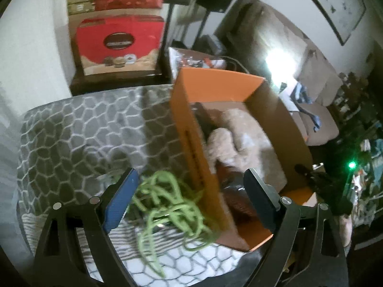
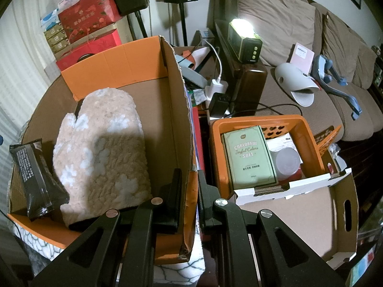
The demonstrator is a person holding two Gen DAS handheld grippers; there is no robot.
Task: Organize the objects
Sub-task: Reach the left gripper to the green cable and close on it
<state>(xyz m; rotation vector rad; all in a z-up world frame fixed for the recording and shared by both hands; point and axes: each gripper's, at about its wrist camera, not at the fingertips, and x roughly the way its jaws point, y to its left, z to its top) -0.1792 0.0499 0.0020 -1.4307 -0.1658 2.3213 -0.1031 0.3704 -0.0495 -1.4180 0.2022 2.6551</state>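
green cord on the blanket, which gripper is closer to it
Left. The open left gripper hangs right over the green cord, which lies between its fingers beside the orange box. The right gripper is shut on that box's far wall, away from the cord.

What the two wrist views leave unclear

In the left wrist view the green cord (image 1: 172,205) at lower centre is smeared by motion blur, and the dark packet (image 1: 235,196) in the orange box (image 1: 191,143) is half hidden behind the box wall (its print unreadable). In the right wrist view the fleece mitt (image 2: 100,153) has its lower end covered by the right gripper (image 2: 189,198).
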